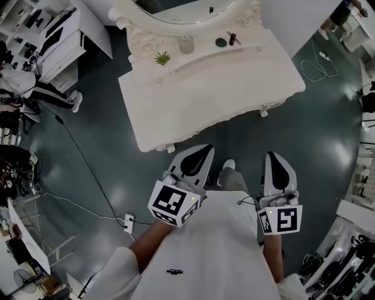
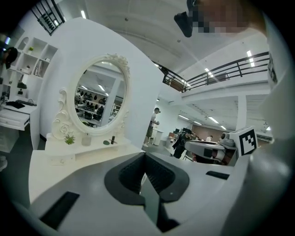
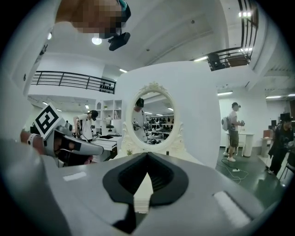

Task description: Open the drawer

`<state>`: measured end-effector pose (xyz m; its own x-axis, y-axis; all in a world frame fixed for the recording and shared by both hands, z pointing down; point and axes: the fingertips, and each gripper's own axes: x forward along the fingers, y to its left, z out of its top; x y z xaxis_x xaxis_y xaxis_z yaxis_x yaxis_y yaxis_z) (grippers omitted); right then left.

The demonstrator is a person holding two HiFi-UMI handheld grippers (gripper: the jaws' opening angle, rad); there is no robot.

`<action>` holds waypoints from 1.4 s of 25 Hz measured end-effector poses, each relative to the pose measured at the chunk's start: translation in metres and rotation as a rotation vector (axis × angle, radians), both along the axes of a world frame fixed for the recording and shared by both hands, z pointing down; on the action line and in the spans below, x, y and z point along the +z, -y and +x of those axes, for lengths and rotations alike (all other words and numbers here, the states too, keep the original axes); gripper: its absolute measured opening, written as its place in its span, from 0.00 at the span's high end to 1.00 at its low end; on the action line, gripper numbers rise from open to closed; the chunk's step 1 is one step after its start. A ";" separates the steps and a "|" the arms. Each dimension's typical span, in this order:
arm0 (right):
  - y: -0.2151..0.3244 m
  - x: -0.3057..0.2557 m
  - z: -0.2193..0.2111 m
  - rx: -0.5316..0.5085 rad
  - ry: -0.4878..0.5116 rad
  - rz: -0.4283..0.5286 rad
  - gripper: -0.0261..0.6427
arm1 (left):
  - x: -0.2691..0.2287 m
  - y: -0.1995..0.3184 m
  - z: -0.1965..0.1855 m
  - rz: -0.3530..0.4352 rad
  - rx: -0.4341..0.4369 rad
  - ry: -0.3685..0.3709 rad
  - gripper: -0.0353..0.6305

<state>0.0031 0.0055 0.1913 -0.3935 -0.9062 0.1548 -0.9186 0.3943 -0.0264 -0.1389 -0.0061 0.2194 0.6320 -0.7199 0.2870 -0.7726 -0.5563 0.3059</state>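
The left gripper [image 1: 202, 153] [image 2: 145, 154] is shut tight, its two jaws pressed together at the tips with nothing between them. The right gripper [image 1: 274, 161] [image 3: 147, 154] is shut tight too, and it holds nothing. The two are side by side and apart, and the person's shoe [image 1: 228, 165] shows on the floor between them.

Both point at a white dressing table [image 1: 234, 88] [image 2: 41, 166] that stands in front of them. Neither one touches it. The left gripper is close to the table's near edge, and the right gripper is a bit further from it.

At the far side of the table, away from the grippers, stands an oval mirror [image 1: 181, 9] [image 2: 99, 101] [image 3: 154, 117] with a curly white frame. On the shelf in front of the mirror are a little green plant [image 1: 162, 58] [image 2: 69, 138], a glass jar [image 1: 186, 44] [image 2: 86, 139] and a small dark bottle [image 1: 233, 38] [image 2: 112, 139].

The drawer [image 2: 60, 159] is a small one with a knob, just under the plant. It is ahead of the left gripper and off to its left, well apart from both grippers, and it looks closed.

A black cable [image 1: 82, 158] runs over the dark floor, out to the left of the left gripper, to a white plug strip [image 1: 129, 222]
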 end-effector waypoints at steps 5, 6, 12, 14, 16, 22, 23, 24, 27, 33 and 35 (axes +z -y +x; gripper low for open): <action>0.015 0.008 0.008 -0.048 0.015 -0.004 0.94 | 0.015 0.008 0.016 -0.035 -0.013 0.010 0.95; 0.017 0.009 0.008 -0.059 0.015 -0.005 0.94 | 0.016 0.008 0.019 -0.040 -0.013 0.012 0.95; 0.020 0.019 0.004 -0.151 -0.063 0.011 0.94 | 0.024 0.012 0.032 -0.058 -0.017 0.026 0.95; 0.020 0.021 0.006 -0.162 -0.076 0.016 0.94 | 0.026 0.010 0.037 -0.057 -0.008 0.031 0.95; 0.026 0.021 0.010 -0.152 -0.067 0.021 0.94 | 0.029 0.011 0.043 -0.061 -0.003 0.043 0.95; 0.043 0.028 0.032 -0.100 -0.029 0.028 0.93 | 0.043 0.016 0.066 -0.087 0.038 0.069 0.95; 0.045 0.033 0.036 -0.093 -0.024 0.018 0.92 | 0.046 0.016 0.071 -0.094 0.049 0.074 0.95; 0.047 0.037 0.040 -0.085 -0.021 0.007 0.90 | 0.048 0.018 0.076 -0.100 0.058 0.078 0.95; 0.057 0.047 0.054 -0.057 -0.028 -0.016 0.82 | 0.052 0.027 0.091 -0.106 0.076 0.084 0.95; 0.071 0.073 0.082 -0.024 -0.049 -0.056 0.77 | 0.066 0.046 0.110 -0.114 0.078 0.098 0.95; 0.077 0.080 0.088 -0.018 -0.043 -0.061 0.77 | 0.071 0.052 0.116 -0.119 0.079 0.103 0.95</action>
